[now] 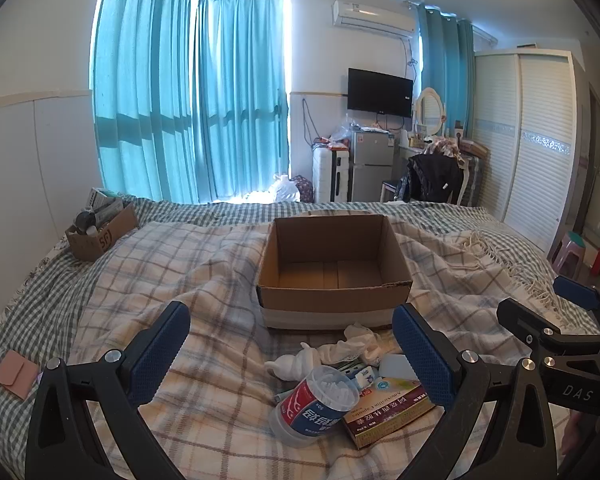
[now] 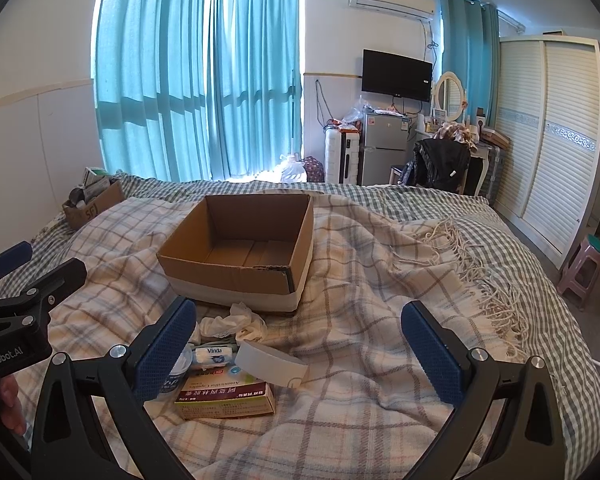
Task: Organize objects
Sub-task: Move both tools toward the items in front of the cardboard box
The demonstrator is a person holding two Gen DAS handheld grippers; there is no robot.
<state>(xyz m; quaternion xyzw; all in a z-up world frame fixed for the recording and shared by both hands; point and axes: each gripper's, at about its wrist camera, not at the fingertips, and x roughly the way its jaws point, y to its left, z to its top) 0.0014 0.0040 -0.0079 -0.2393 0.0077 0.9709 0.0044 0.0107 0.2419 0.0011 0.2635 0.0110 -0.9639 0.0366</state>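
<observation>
An empty open cardboard box (image 1: 334,268) (image 2: 240,240) sits on the plaid blanket in mid-bed. In front of it lies a pile: a clear cotton swab jar (image 1: 316,404) on its side, a maroon medicine box (image 1: 388,410) (image 2: 226,394), white socks (image 1: 356,344) (image 2: 236,322), a Vinda tissue pack (image 2: 214,356) and a grey-white case (image 2: 270,362). My left gripper (image 1: 296,356) is open above the pile, empty. My right gripper (image 2: 300,350) is open, empty, just right of the pile. Each gripper shows at the edge of the other's view.
A second cardboard box (image 1: 100,232) full of items stands at the bed's far left. A pink wallet (image 1: 15,374) lies at the left edge. The blanket's fringe (image 2: 484,276) trails right. A wardrobe (image 2: 560,128) and pink stool (image 2: 582,270) stand beyond the bed.
</observation>
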